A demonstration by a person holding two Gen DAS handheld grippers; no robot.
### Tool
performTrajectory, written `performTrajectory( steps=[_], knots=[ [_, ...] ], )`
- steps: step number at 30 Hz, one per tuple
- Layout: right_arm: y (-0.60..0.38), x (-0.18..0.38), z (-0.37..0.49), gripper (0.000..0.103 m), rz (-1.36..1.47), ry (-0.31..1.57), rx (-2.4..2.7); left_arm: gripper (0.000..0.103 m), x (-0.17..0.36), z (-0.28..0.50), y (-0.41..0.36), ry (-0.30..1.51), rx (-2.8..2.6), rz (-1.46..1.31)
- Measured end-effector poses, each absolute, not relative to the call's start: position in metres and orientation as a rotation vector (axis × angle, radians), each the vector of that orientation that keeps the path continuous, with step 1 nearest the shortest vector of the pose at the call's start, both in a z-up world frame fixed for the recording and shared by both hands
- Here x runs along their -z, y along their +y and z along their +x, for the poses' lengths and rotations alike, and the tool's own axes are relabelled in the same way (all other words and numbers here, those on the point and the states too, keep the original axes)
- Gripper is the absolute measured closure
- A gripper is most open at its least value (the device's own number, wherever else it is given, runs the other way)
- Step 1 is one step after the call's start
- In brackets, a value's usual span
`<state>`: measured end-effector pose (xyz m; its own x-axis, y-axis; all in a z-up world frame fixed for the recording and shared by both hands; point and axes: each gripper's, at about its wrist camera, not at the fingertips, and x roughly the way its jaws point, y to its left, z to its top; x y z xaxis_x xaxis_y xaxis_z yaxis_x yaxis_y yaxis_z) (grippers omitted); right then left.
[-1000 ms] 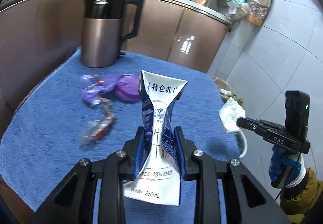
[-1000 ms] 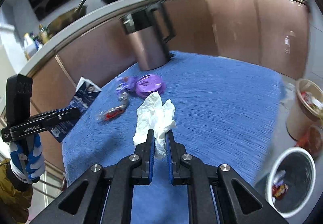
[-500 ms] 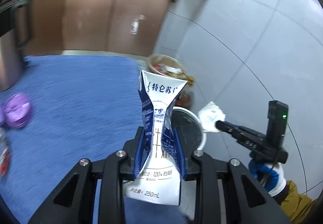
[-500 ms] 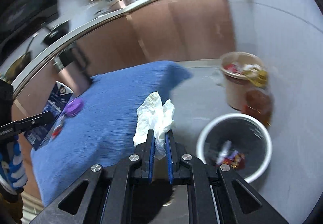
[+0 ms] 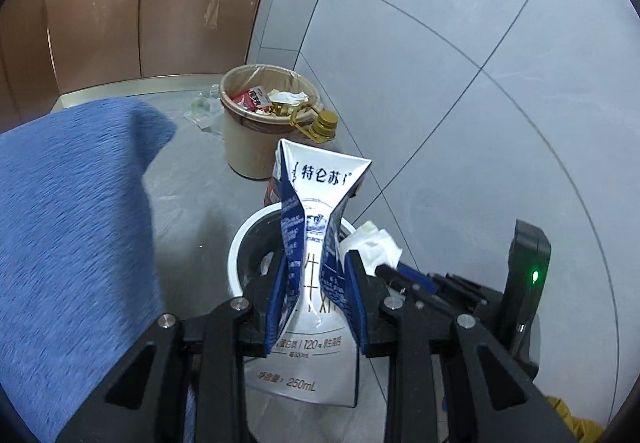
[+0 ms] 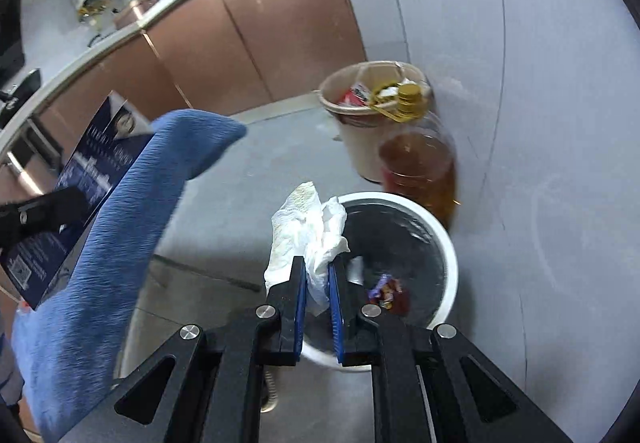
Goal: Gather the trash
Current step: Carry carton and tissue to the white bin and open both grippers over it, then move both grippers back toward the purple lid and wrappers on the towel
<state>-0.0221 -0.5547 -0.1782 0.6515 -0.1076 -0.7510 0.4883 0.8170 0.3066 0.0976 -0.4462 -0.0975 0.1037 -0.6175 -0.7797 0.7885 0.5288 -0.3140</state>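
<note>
**Both grippers carrying trash above the white bin**

Left gripper (image 5: 314, 297) clamps the squashed milk carton (image 5: 316, 243); right gripper (image 6: 318, 291) pinches a crumpled tissue (image 6: 306, 219). Both hang over the white bin (image 6: 448, 255) beside the blue-covered table's corner (image 5: 132, 123). Risk: the light tissue may drift past the rim on release. Bin's floor is blurred.

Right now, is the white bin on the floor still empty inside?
No. In the right wrist view, the white bin already holds a small colorful wrapper at its bottom.
</note>
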Motion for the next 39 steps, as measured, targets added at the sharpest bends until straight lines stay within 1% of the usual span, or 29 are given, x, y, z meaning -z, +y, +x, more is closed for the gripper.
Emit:
performTrajectory(
  steps=[2, 3, 4, 5, 6, 7, 8, 10, 15, 20, 33, 39],
  knots=[
    [-0.562, 0.187, -0.019, 0.09, 0.515, 0.815, 0.382, 0.075, 0.103, 0.101, -0.458, 1.038, 1.045, 0.195],
    [-0.564, 0.191, -0.018, 0.086, 0.515, 0.826, 0.394, 0.074, 0.106, 0.101, -0.463, 1.043, 1.048, 0.197],
    [-0.565, 0.194, -0.017, 0.081, 0.516, 0.834, 0.401, 0.072, 0.108, 0.102, -0.468, 1.048, 1.052, 0.197],
    [-0.566, 0.197, -0.017, 0.078, 0.517, 0.841, 0.41, 0.065, 0.11, 0.102, -0.472, 1.052, 1.052, 0.194],
    [-0.566, 0.2, -0.018, 0.073, 0.519, 0.846, 0.418, 0.061, 0.111, 0.103, -0.475, 1.055, 1.052, 0.186],
    [-0.567, 0.202, -0.02, 0.07, 0.524, 0.848, 0.422, 0.054, 0.111, 0.104, -0.475, 1.055, 1.054, 0.173],
    [-0.568, 0.204, -0.021, 0.069, 0.531, 0.849, 0.425, 0.053, 0.111, 0.105, -0.474, 1.053, 1.052, 0.163],
    [-0.567, 0.205, -0.024, 0.066, 0.54, 0.851, 0.432, 0.053, 0.111, 0.107, -0.469, 1.055, 1.046, 0.157],
    [-0.563, 0.203, -0.026, 0.065, 0.554, 0.849, 0.426, 0.053, 0.105, 0.108, -0.446, 1.04, 1.012, 0.141],
    [-0.55, 0.188, -0.027, 0.062, 0.543, 0.825, 0.403, 0.053, 0.089, 0.101, -0.409, 0.976, 0.962, 0.15],
    [-0.491, 0.114, -0.04, 0.057, 0.438, 0.719, 0.33, 0.053, 0.032, 0.062, -0.294, 0.753, 0.724, 0.145],
    [-0.447, 0.079, -0.037, 0.052, 0.371, 0.676, 0.265, 0.052, 0.016, 0.045, -0.238, 0.673, 0.586, 0.139]
  ],
)
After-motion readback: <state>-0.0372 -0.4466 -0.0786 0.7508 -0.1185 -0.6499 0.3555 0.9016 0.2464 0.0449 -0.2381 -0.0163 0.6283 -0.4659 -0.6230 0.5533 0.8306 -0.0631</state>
